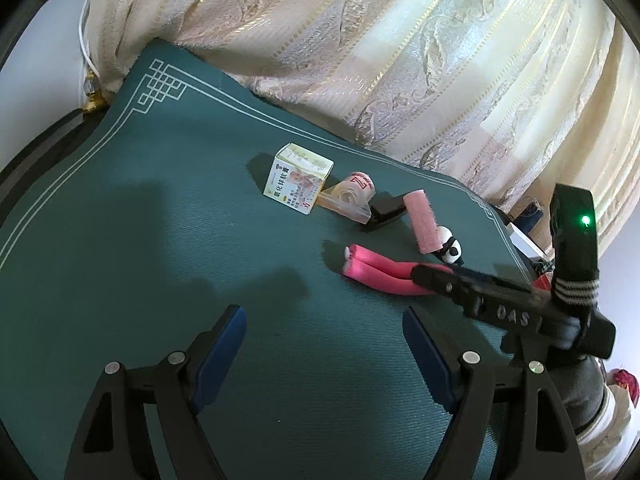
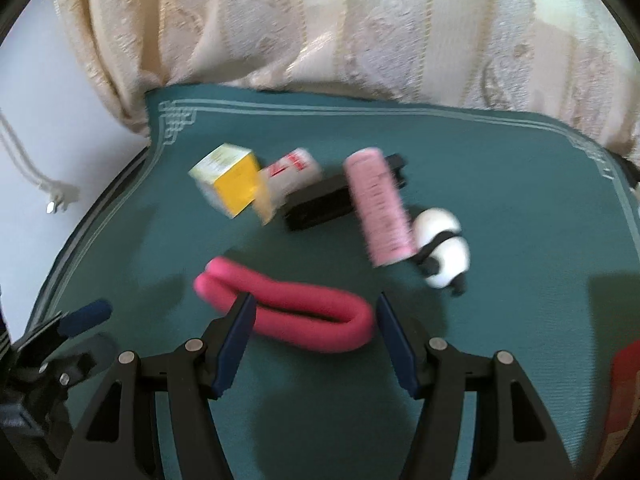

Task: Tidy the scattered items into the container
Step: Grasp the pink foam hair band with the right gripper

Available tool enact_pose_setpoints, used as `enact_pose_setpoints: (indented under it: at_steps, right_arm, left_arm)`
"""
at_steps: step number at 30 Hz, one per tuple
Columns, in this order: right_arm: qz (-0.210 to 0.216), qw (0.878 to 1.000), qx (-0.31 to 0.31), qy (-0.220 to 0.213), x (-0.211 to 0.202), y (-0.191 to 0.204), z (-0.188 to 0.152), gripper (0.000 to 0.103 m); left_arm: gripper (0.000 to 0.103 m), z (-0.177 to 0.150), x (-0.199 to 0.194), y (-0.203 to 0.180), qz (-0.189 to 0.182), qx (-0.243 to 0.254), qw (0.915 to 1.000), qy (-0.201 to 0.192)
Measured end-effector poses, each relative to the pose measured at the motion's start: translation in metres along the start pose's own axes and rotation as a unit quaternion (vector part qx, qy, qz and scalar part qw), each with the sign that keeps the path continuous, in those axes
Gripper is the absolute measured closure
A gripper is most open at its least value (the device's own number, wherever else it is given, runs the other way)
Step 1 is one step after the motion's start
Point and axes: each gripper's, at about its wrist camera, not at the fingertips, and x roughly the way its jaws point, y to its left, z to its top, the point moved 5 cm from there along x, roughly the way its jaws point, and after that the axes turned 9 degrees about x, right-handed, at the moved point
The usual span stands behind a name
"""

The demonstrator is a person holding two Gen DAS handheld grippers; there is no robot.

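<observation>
On a green mat [image 1: 160,216] lie a small printed box [image 1: 298,178], a tape roll in clear wrap [image 1: 354,194], a black block [image 1: 386,212], a pale pink roller [image 1: 420,222], a panda figure [image 1: 450,248] and a bent hot-pink foam stick [image 1: 380,272]. My left gripper [image 1: 324,320] is open over bare mat, short of the items. My right gripper [image 2: 316,304] is open, and the foam stick [image 2: 288,308] lies across the gap between its blue pads. In the left wrist view the right gripper [image 1: 424,274] hides the stick's bend.
A patterned curtain [image 1: 400,60] hangs along the mat's far edge. A red object [image 2: 624,392] shows at the right edge, mostly cut off. A white cord [image 2: 24,160] hangs at the left. One blue fingertip [image 2: 90,314] of the left gripper shows low left in the right wrist view.
</observation>
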Motion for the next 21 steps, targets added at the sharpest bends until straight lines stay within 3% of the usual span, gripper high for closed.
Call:
enact_pose_setpoints:
  at_steps: [7, 13, 18, 21]
  right_arm:
    - [0.039, 0.997, -0.052, 0.034, -0.012, 0.028, -0.028, 0.037]
    - [-0.014, 0.998, -0.061, -0.005, -0.017, 0.024, -0.014, 0.037]
    - [-0.032, 0.996, -0.089, -0.007, -0.001, 0.040, -0.003, 0.037]
    - [-0.042, 0.994, -0.102, 0.009, 0.015, 0.049, -0.003, 0.051]
  left_arm:
    - [0.021, 0.001, -0.005, 0.007, 0.005, -0.015, 0.9999, -0.008]
    - [0.021, 0.000, -0.005, 0.007, 0.006, -0.015, 0.9998, -0.010]
    - [0.021, 0.002, -0.006, 0.009, 0.008, -0.018, 0.9998, -0.008]
    - [0.021, 0.002, -0.006, 0.011, 0.010, -0.022, 0.9997, -0.008]
